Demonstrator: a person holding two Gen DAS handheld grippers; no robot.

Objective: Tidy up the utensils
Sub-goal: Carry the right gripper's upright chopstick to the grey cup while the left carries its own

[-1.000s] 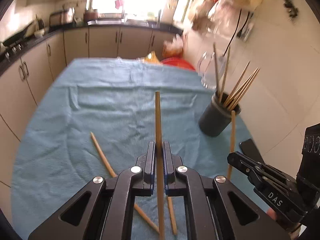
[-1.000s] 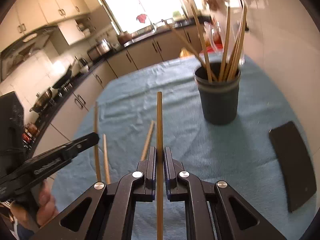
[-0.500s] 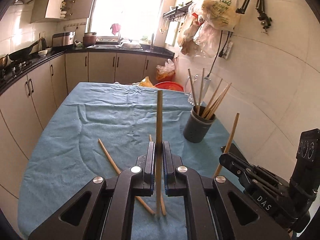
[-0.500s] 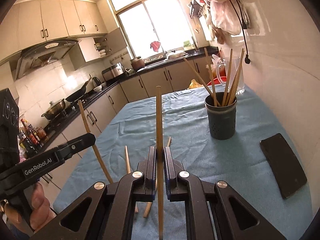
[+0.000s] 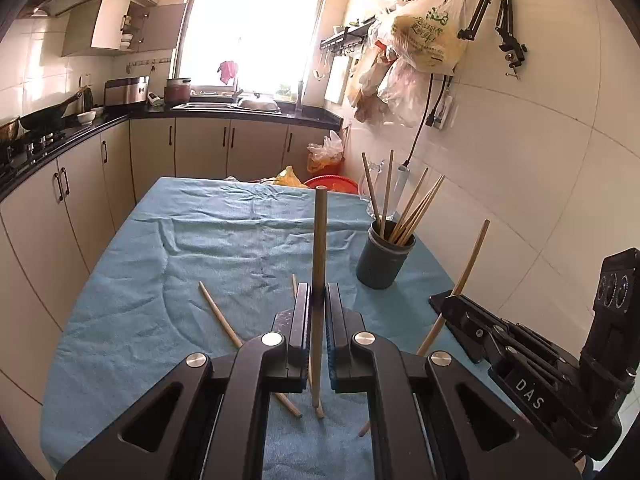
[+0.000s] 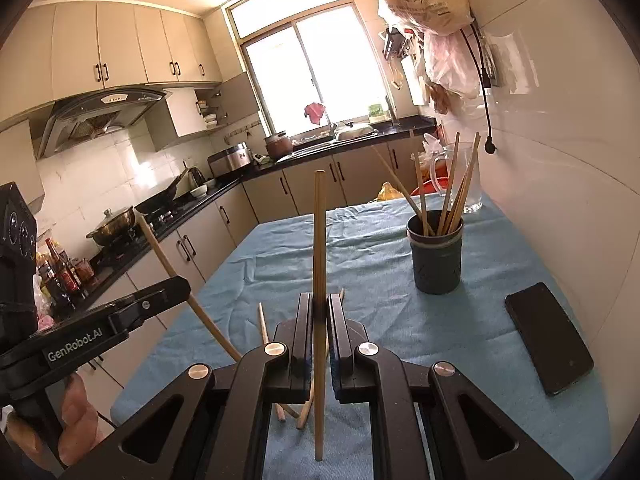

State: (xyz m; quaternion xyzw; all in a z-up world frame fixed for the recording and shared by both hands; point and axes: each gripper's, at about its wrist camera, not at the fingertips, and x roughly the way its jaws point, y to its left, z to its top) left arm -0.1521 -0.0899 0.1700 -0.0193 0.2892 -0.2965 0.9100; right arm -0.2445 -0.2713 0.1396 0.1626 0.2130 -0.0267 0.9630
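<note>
Left gripper: jaws clamped on one upright chopstick, lifted clear of the cloth.
Right gripper: likewise pinching a second chopstick, near vertical.
Loose chopsticks: a few lie crossed on the blue towel, just under both grippers.
Phone: flat on the towel, right of the holder, apart from it.
Holder: dark cup near the wall; holds about six chopsticks, fanned and leaning.
Risk 1: fanned sticks crowd the mouth; an incoming tip could strike one and skid off the rim.
Risk 2: a sideways nudge may tip the cup.
Risk 3: thin round stick may pivot in the pads.
</note>
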